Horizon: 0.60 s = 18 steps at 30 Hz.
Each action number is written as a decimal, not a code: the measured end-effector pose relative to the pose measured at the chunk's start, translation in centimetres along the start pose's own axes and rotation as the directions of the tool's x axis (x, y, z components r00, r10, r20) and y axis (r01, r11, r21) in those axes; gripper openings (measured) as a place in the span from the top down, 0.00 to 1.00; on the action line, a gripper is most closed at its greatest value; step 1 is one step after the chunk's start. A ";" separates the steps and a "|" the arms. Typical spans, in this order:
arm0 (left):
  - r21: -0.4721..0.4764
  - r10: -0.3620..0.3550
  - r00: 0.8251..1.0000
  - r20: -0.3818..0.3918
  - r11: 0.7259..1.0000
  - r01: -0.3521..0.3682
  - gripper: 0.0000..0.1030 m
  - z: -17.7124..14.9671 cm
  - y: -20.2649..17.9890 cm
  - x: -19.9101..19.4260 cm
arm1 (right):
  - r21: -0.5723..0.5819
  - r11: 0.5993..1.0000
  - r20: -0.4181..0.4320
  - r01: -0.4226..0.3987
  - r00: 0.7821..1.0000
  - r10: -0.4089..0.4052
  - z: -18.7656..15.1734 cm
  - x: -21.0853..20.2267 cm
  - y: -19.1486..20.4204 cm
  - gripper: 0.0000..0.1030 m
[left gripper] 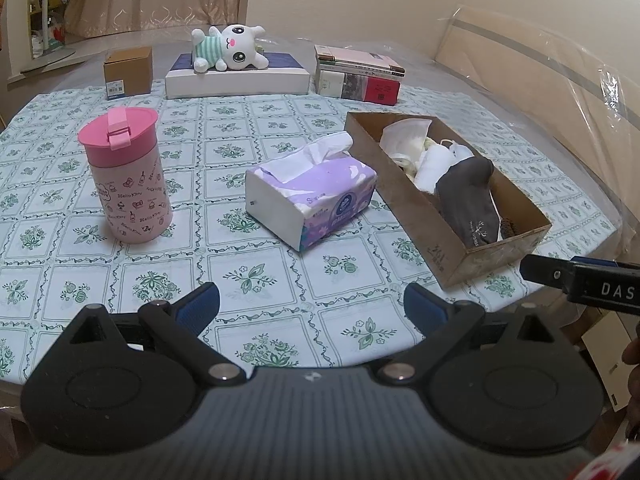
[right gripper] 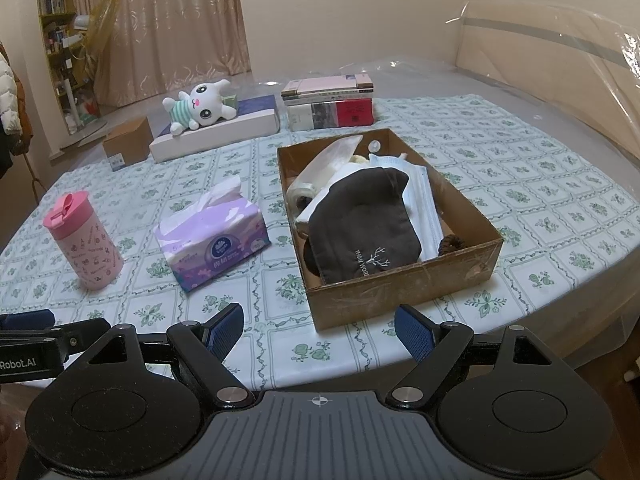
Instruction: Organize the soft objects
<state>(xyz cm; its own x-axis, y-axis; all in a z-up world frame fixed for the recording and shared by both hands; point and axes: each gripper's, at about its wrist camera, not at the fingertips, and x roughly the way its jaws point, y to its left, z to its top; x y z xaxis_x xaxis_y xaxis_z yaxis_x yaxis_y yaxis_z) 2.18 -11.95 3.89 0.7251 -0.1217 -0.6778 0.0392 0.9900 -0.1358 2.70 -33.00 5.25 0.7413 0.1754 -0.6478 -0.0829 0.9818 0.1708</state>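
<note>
From the left wrist view, the left tool [left gripper: 312,304] hangs over the near edge of the surface [left gripper: 240,280], a table under a green floral checked cloth, with its 2 blue-padded jaws spread wide and nothing between them. Ahead lies the purple soft tissue pack [left gripper: 310,190], its long axis running from near-left to far-right, white tissue pointing up and away. To the right sits the open brown cardboard box [left gripper: 452,256], holding a dark brown sock [left gripper: 468,200] and white cloth pieces [left gripper: 432,160]; the box's long axis runs diagonally from far-left to near-right. A pink lidded tumbler [left gripper: 128,176] stands upright at left, well apart. A white plush bunny in a striped green top [left gripper: 232,46] lies on its side on a flat white box [left gripper: 240,80] at the far edge.

From the right wrist view, the right tool [right gripper: 319,330] is likewise wide open and empty, just short of the box's near wall. The sock lies heel-away, cuff toward the camera, draped over pale blue face masks [right gripper: 424,204].

Risks, as I judge them: pinching the sock may drag the masks out with it, and gripping the tissue pack by its loose sheet would only pull tissue free. Reaching for the bunny could tip the tumbler.
</note>
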 end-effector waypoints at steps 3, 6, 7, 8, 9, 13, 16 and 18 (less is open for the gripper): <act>0.002 -0.002 1.000 0.001 1.000 0.002 0.05 0.0 -0.1 -0.1 | 0.001 1.000 0.000 0.000 1.000 0.000 0.0 0.0 0.0 0.20; 0.002 -0.002 1.000 0.001 1.000 0.002 0.05 0.0 -0.1 -0.1 | 0.001 1.000 0.001 0.000 1.000 0.000 0.0 0.0 0.0 0.20; 0.003 -0.001 1.000 0.002 1.000 0.001 0.05 0.0 -0.1 -0.1 | 0.001 1.000 0.001 0.000 1.000 0.000 0.0 0.0 0.0 0.20; 0.003 0.000 1.000 0.003 1.000 0.000 0.05 0.0 -0.1 -0.1 | 0.001 1.000 0.001 0.000 1.000 0.000 0.0 0.0 0.0 0.20; 0.002 -0.001 1.000 0.004 1.000 0.001 0.05 0.0 -0.1 -0.1 | 0.001 1.000 0.001 0.000 1.000 0.000 0.0 0.0 0.0 0.20; 0.003 -0.001 1.000 0.004 1.000 0.001 0.05 0.0 -0.1 -0.1 | 0.001 1.000 0.001 0.000 1.000 0.000 0.0 0.0 0.0 0.20; 0.003 -0.001 1.000 0.005 1.000 0.001 0.05 0.0 -0.1 -0.2 | 0.001 1.000 0.000 -0.001 1.000 0.001 0.0 0.0 0.0 0.20; 0.004 -0.001 1.000 0.005 1.000 0.001 0.05 0.0 -0.2 -0.2 | 0.001 1.000 0.001 0.000 1.000 0.000 0.0 0.0 0.0 0.20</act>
<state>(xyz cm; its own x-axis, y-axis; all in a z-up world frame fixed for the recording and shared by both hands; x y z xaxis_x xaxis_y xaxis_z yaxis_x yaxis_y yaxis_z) 2.08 -12.08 4.04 0.7284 -0.1222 -0.6741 0.0424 0.9901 -0.1336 2.66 -33.05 5.24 0.7416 0.1757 -0.6474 -0.0824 0.9816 0.1720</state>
